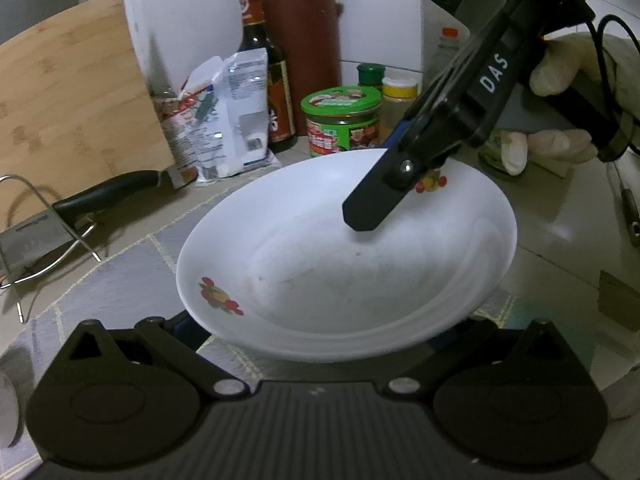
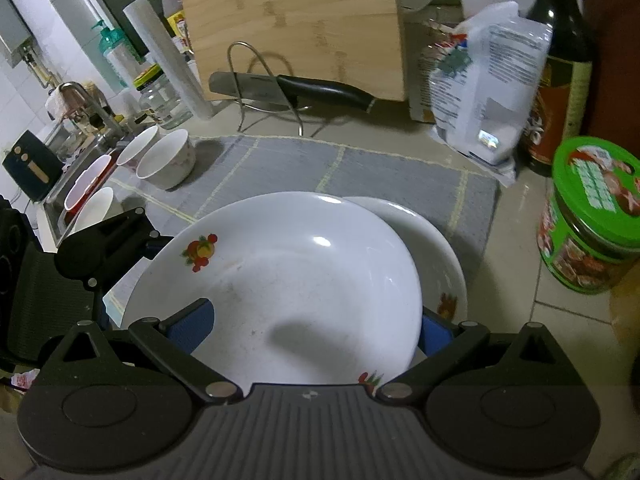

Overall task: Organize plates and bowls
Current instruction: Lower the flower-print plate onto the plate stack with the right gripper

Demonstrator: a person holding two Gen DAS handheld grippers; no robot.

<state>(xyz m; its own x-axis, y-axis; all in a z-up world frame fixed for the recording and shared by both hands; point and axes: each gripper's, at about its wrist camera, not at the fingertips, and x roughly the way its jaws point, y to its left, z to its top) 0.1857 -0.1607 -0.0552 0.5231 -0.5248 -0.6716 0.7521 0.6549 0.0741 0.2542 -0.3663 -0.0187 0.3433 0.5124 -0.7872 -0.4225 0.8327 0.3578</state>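
Plate (image 2: 280, 280): empty, tilted over second plate (image 2: 440, 264), above grey mat (image 2: 360, 168).
Right hand-held gripper (image 2: 308, 332): clamped on its rim.
Left hand-held gripper (image 1: 320, 328): grip undeterminable.
Bowls (image 2: 166, 164): empty, tabletop (image 2: 520, 280) near sink.

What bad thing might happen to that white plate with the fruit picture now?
The white plate is tilted, with the left tool and the right tool at opposite rims. If either slips, it might drop onto the second plate under it and chip. Swinging it rightward might also bump the green-lidded jar standing close by.
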